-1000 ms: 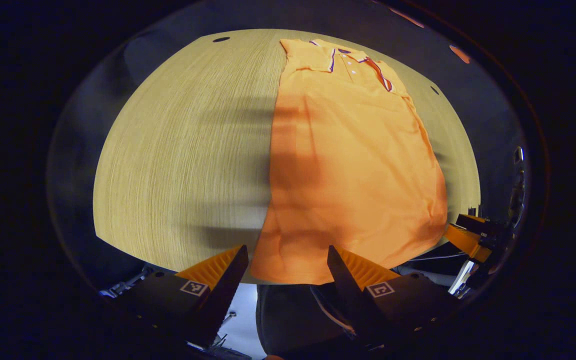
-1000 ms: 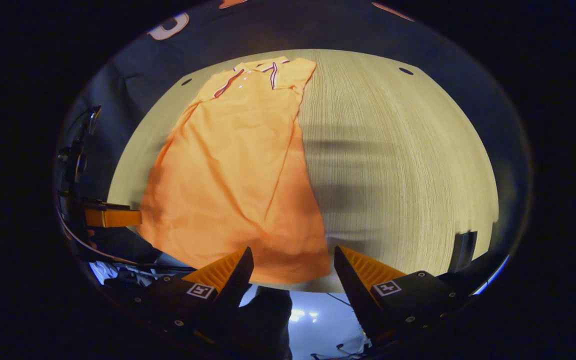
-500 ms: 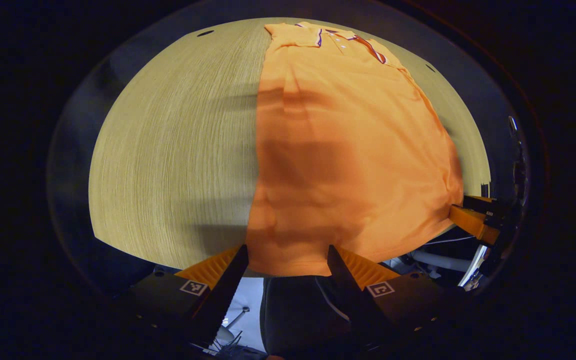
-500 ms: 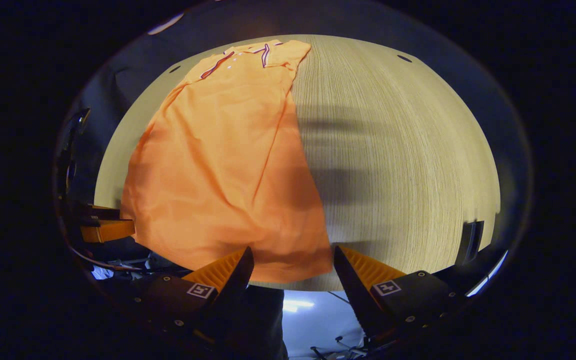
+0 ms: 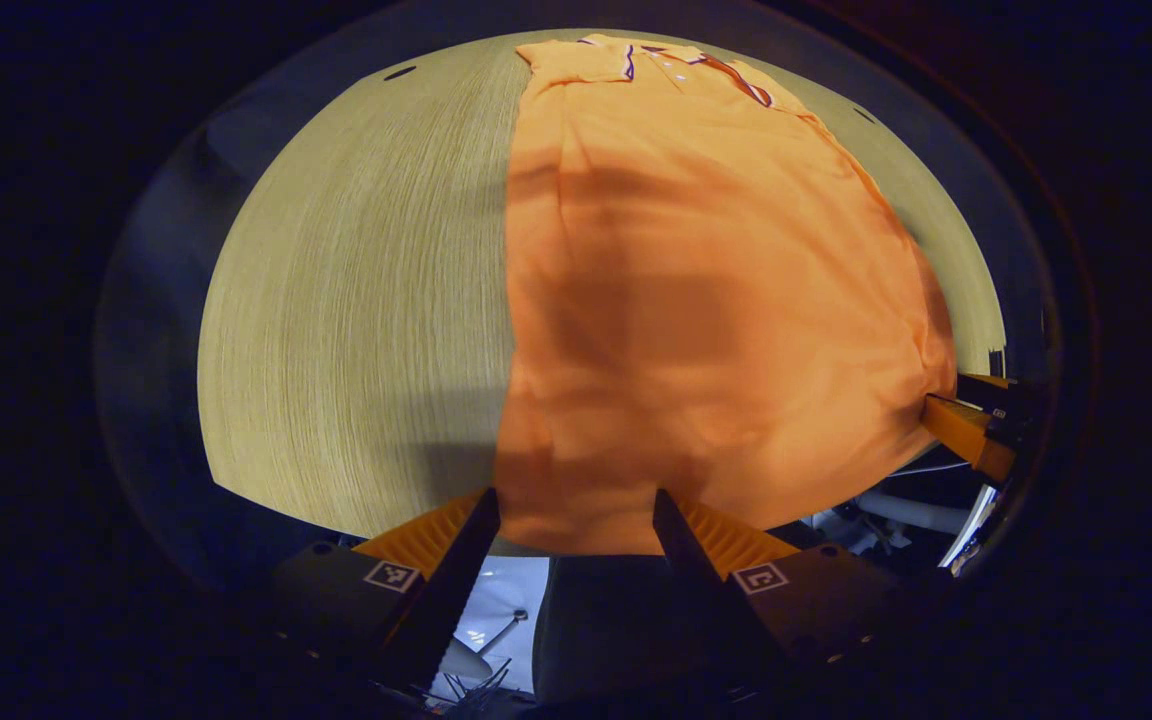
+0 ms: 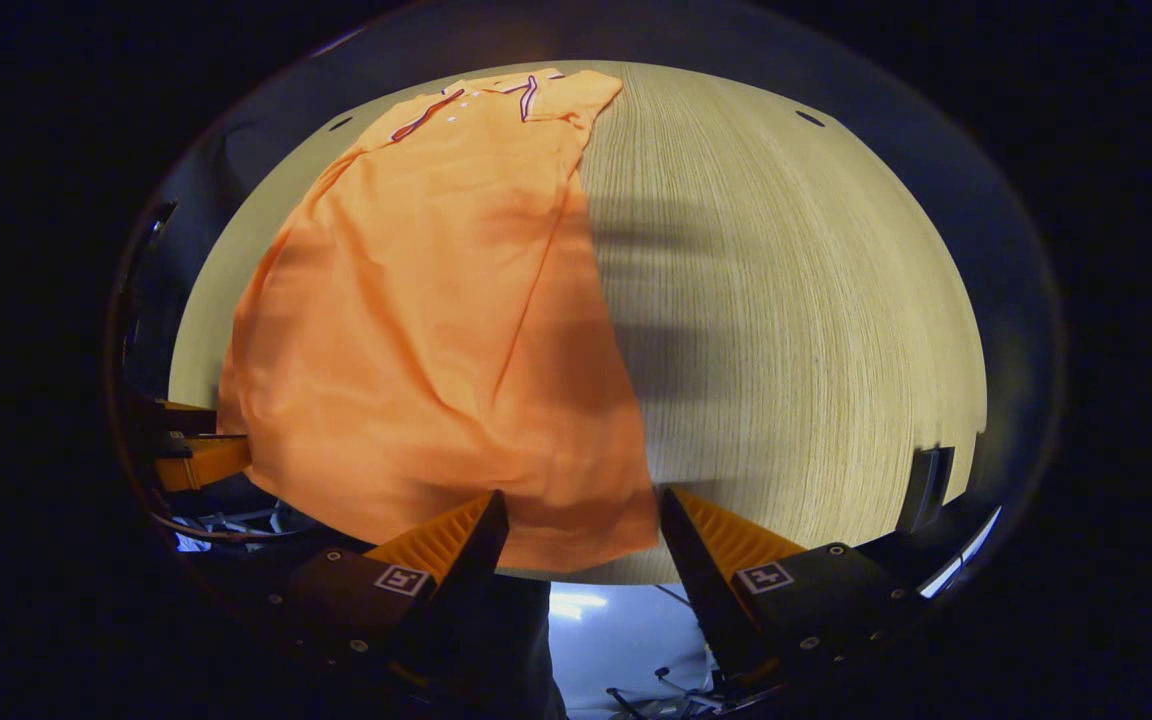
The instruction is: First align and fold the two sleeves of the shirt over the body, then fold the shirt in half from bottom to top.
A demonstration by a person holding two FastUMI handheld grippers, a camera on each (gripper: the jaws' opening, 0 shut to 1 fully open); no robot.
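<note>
1. Gaping wide, the left tongs point(image 5: 576, 505) hang at the near edge of the worktop, their two fingers spread to either side of the hem corner of the orange polo shirt with a striped collar point(image 5: 696, 290); neither finger presses the cloth.
2. The right tongs point(image 6: 581, 505) are likewise released, fingers apart and straddling the opposite hem corner of the shirt point(image 6: 436, 330), gripping nothing.
3. In the left gripper view the right tongs point(image 5: 971, 430) also appear at the shirt's far side hem corner, just beside the cloth; whether they touch it cannot be told.
4. In the right gripper view the left tongs point(image 6: 191, 455) sit likewise just beside the shirt's other hem corner.
5. The shirt lies flat on the pale wood-grain worktop point(image 5: 356, 300), hem toward the tongs, collar at the far end.
6. Its sides run straight from shoulder to hem, the sleeves already folded in over the body; a long fold line runs down the cloth in the right gripper view.
7. Soft wrinkles gather near the hem.
8. Bare worktop point(image 6: 796, 310) spreads out beside the shirt on each outer side, crossed by dark shadows.
</note>
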